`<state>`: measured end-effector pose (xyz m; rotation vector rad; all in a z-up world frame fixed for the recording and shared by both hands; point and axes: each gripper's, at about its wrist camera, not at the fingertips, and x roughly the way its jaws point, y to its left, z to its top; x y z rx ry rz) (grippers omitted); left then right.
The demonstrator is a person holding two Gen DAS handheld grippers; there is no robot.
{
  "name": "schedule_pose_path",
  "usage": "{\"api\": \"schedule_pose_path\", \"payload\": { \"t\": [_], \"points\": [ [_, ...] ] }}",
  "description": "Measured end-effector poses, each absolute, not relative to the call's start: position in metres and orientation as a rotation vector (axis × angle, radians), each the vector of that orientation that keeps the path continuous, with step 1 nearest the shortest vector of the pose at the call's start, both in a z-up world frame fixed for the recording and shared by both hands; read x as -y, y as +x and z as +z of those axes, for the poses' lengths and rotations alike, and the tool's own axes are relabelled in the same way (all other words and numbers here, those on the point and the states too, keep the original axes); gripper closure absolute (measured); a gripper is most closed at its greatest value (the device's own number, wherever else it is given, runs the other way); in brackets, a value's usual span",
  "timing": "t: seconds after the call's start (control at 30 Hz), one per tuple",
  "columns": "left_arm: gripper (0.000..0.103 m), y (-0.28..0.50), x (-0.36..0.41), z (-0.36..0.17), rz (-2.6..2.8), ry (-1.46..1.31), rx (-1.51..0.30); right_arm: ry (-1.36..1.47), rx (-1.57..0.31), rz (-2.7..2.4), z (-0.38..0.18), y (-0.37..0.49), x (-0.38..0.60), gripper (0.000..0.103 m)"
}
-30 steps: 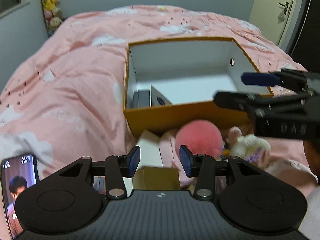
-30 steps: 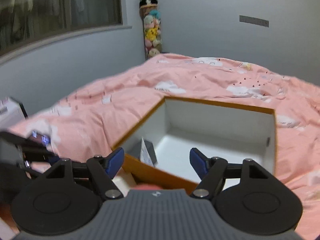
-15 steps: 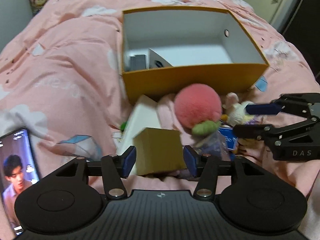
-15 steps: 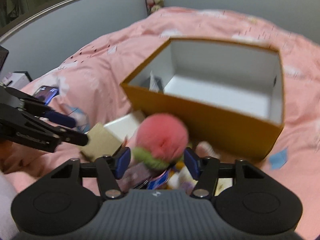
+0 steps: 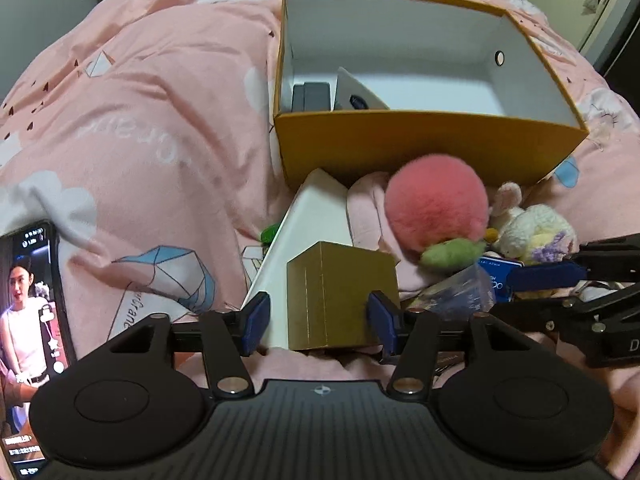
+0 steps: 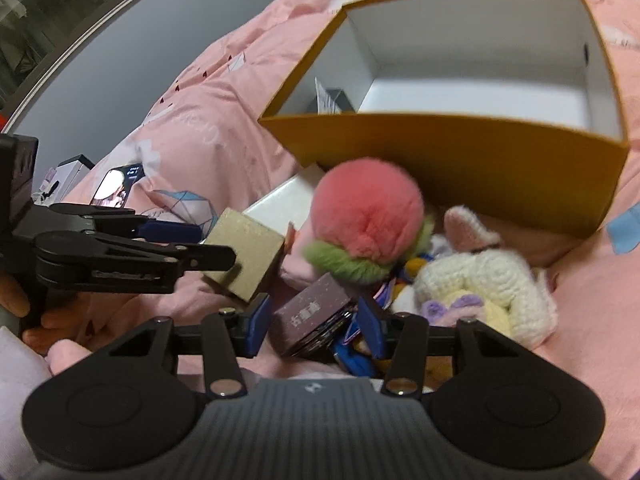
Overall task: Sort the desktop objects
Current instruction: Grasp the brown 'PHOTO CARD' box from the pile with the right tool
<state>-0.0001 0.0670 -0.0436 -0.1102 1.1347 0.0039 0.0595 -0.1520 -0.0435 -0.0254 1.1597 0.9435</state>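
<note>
1. While most of the clutter lies unsorted on the pink quilt, the left gripper stands wide open around a gold cube, its right pad touching the cube's side, its left pad just clear; nothing is gripped.
2. Between the right gripper's half-open jaws lies a purple packet with pale printed characters too blurred to read; whether the pads touch it cannot be told.
3. Just beyond both sets of jaws sit a white box, a pink plush and a cream knitted toy.
4. Left of the left jaws, a phone plays a video.
5. Farthest ahead, the orange box holds only a dark item and a white card, so by this view sorting has barely begun.
6. Blue packaging right of the left jaws shows letters too small to read.
</note>
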Motion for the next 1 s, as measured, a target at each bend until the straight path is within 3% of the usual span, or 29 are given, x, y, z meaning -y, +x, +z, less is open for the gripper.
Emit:
{"api": "schedule_pose_path", "payload": {
  "t": [0.27, 0.43, 0.8, 1.0],
  "points": [
    [0.038, -0.002, -0.062, -0.036, -0.045, -0.095, -1.122, 0.041, -1.292, 0.946, -0.063, 0.070, 0.139, 0.050],
    [0.038, -0.006, -0.051, -0.027, -0.113, -0.068, -1.098, 0.039, -1.291, 0.944, -0.065, 0.068, 0.138, 0.055],
    [0.038, -0.001, -0.075, -0.037, -0.011, -0.159, -1.138, -0.019, -1.142, 0.931, -0.035, 0.059, 0.157, 0.067],
    [0.038, -0.003, -0.068, -0.033, -0.054, -0.139, -1.129, -0.078, -0.942, 0.867, 0.009, 0.058, 0.176, 0.075]
  ]
}}
